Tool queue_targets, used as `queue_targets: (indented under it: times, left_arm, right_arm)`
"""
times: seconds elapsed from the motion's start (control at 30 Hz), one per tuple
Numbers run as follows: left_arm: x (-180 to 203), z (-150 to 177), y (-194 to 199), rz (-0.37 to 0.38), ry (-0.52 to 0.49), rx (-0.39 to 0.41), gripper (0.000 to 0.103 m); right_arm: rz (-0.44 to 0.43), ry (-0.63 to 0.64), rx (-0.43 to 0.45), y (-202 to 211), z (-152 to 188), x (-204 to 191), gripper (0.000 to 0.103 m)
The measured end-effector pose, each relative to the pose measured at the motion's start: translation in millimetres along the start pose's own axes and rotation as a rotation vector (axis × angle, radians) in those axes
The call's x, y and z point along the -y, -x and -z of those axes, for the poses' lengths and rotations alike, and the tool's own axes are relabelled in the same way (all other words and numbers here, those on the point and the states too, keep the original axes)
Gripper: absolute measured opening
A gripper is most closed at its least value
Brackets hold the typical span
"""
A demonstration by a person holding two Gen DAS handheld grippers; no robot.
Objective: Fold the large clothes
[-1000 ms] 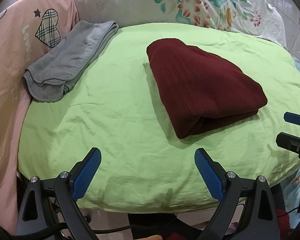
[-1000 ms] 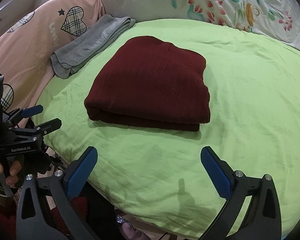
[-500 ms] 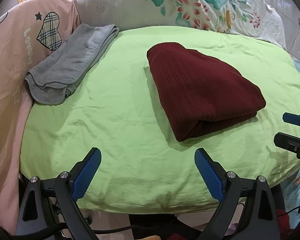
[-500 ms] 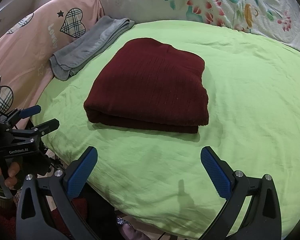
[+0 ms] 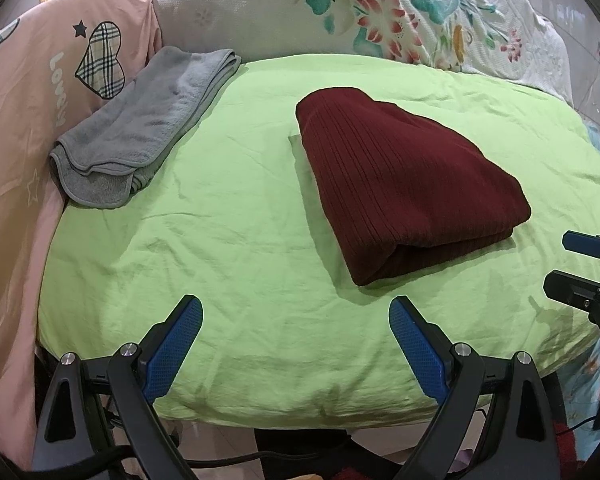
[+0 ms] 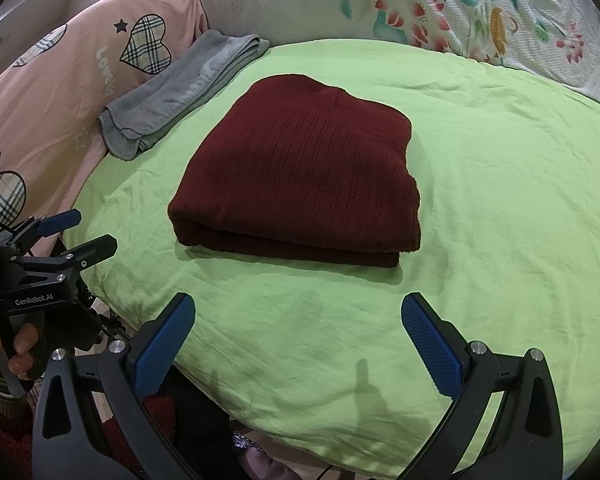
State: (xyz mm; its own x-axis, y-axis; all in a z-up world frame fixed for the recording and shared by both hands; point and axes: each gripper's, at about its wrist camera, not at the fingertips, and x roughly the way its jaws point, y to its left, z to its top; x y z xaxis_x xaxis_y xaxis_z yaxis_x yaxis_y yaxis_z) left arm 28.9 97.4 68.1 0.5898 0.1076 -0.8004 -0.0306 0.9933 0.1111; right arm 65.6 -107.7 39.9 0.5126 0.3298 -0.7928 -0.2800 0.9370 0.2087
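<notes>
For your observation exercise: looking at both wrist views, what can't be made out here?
- Maroon garment: type and inner layers, hidden by its own folds, both views.
- Grey towel: underside, folded under, both views.
- Right gripper: body cut off by left view's edge.
- Under the green sheet: hidden.

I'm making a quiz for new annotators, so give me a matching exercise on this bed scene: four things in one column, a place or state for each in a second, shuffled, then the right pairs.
Things
1. maroon knit garment
2. grey towel
3. left gripper
4. green sheet

Places or states
A. folded, at the sheet's far left edge beside the pink bedding
B. open, holding nothing, near the bed's front edge
C. spread wrinkled over the bed
D. folded into a thick stack in the middle of the sheet

Pairs: 1-D, 2-A, 3-B, 4-C
</notes>
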Motion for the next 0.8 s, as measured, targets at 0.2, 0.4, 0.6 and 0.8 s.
queue_targets:
  times: [0.2, 0.4, 0.6, 0.8]
  left_arm:
    - [0.7, 0.8, 0.5, 0.001, 0.002, 0.004, 0.095]
    - [1.0, 0.5, 0.9, 0.003, 0.003, 0.006, 0.095]
    - [1.5, 0.4, 1.8, 0.005, 0.007, 0.008, 0.095]
    - [1.8, 1.1, 2.6, 0.003, 0.011, 0.009, 0.095]
  right_arm:
    - [-0.001, -0.001, -0.001, -0.2, 0.0, -0.1, 0.103]
    - [-0.001, 0.001, 0.000, -0.2, 0.2, 0.0, 0.103]
    - [-0.002, 0.001, -0.001, -0.5, 0.1, 1.2, 0.103]
    - [-0.001, 0.002, -0.003, -0.5, 0.1, 0.9, 0.103]
